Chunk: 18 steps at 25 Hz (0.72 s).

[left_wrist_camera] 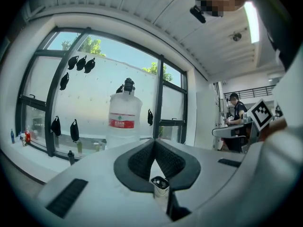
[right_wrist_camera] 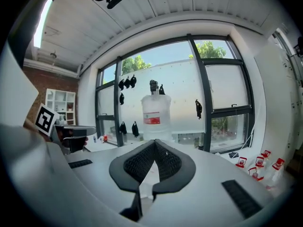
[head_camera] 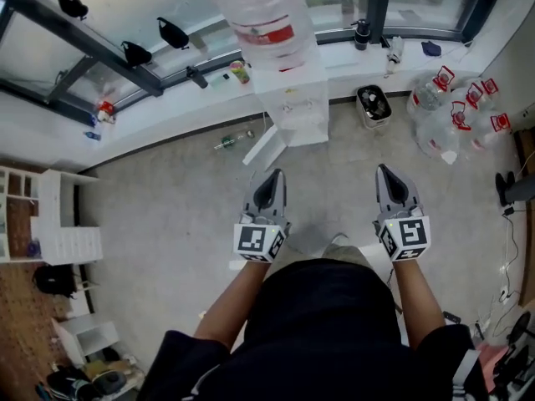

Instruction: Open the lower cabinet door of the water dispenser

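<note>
**Dispenser out of reach, door state uncertain**

The left hand-held gripper (head_camera: 273, 175) is closed on nothing. Ahead of both, well apart, stands the water dispenser (head_camera: 294, 98). A white panel (head_camera: 263, 146) angles out from its base, perhaps the lower door already ajar. The right hand-held gripper (head_camera: 384, 172) is likewise closed and empty.

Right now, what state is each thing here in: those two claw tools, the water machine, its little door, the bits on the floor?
left gripper: shut, holding nothing.
right gripper: shut, holding nothing.
water dispenser: upright, clear of both grippers.
water bottle: seated on top of the dispenser.
lower cabinet door: seemingly swung open, angled outward.
green bottle: lying on the floor.
bin: uncovered, things inside.
</note>
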Each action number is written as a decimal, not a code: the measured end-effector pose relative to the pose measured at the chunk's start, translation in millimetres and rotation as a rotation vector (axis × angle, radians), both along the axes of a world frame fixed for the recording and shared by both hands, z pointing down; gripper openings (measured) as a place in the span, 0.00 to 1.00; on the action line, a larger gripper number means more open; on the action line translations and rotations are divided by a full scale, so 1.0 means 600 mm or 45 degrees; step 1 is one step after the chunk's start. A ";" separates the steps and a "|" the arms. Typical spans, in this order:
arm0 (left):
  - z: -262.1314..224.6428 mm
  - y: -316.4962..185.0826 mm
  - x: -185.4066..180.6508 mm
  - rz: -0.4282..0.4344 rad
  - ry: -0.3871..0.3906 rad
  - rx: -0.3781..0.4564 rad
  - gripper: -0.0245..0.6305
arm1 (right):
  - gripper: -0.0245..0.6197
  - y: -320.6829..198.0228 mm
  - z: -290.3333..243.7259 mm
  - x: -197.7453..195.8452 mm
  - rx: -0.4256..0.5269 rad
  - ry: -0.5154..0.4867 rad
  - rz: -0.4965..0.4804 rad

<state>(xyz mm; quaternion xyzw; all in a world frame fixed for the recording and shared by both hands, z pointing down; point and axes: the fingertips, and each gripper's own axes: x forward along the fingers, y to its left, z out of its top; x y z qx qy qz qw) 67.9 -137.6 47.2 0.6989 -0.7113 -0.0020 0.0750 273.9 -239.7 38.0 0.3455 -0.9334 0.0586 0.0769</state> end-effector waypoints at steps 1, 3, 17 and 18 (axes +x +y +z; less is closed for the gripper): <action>0.006 -0.001 0.000 0.005 -0.004 0.000 0.04 | 0.04 0.000 -0.002 0.003 0.008 -0.001 0.010; 0.011 0.003 -0.009 -0.017 -0.006 0.005 0.04 | 0.04 -0.001 -0.005 0.001 0.024 0.000 0.010; 0.011 0.015 -0.013 -0.128 0.015 0.064 0.04 | 0.03 -0.026 0.030 0.002 0.020 0.026 -0.070; 0.013 0.013 -0.013 -0.133 0.010 0.059 0.04 | 0.03 -0.029 0.031 0.001 0.024 0.022 -0.075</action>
